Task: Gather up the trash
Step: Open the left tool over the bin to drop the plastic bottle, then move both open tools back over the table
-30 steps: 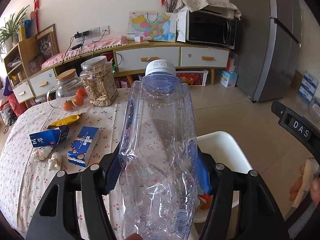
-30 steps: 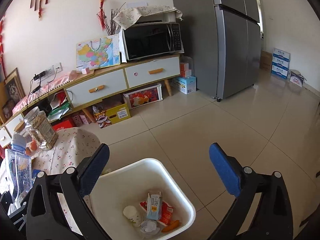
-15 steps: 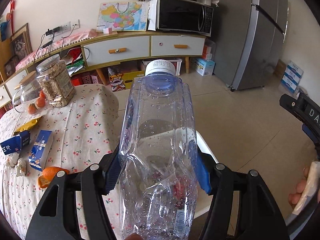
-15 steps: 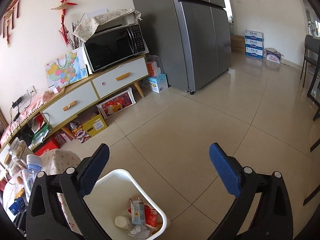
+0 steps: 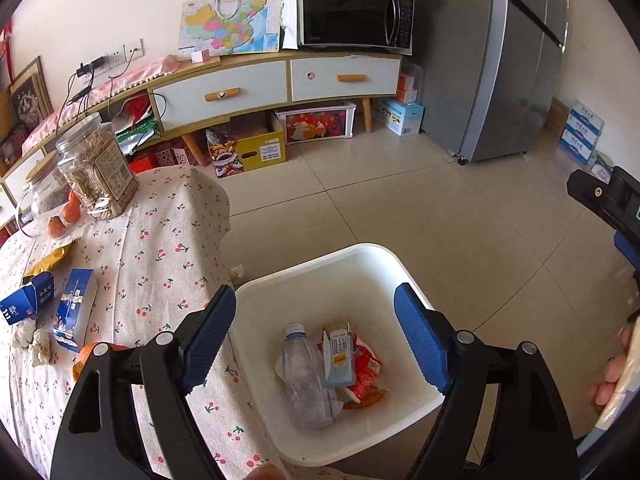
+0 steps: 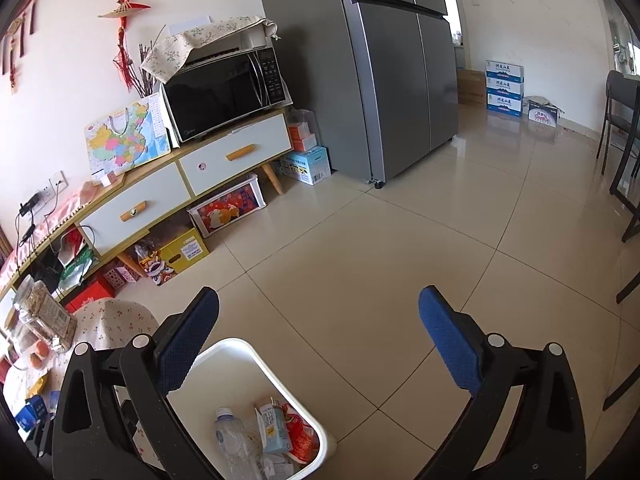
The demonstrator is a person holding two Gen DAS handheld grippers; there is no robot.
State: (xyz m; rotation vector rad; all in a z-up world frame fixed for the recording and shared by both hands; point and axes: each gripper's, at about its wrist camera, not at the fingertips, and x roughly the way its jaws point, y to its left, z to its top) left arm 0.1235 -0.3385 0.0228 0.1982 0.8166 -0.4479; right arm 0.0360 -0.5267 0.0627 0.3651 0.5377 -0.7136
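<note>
My left tool (image 5: 314,334) has just spread its jaws and grips nothing; it hangs over the white bin (image 5: 404,276). The clear plastic bottle (image 5: 306,376) lies inside the bin among a milk carton (image 5: 340,356) and a red wrapper (image 5: 366,368). My right tool (image 6: 320,334) is released too, empty, above the bin's far rim. Left of the bin, the counter (image 5: 160,248) carries blue boxes (image 5: 76,308), orange peel (image 5: 82,358) and jars (image 5: 96,172).
</note>
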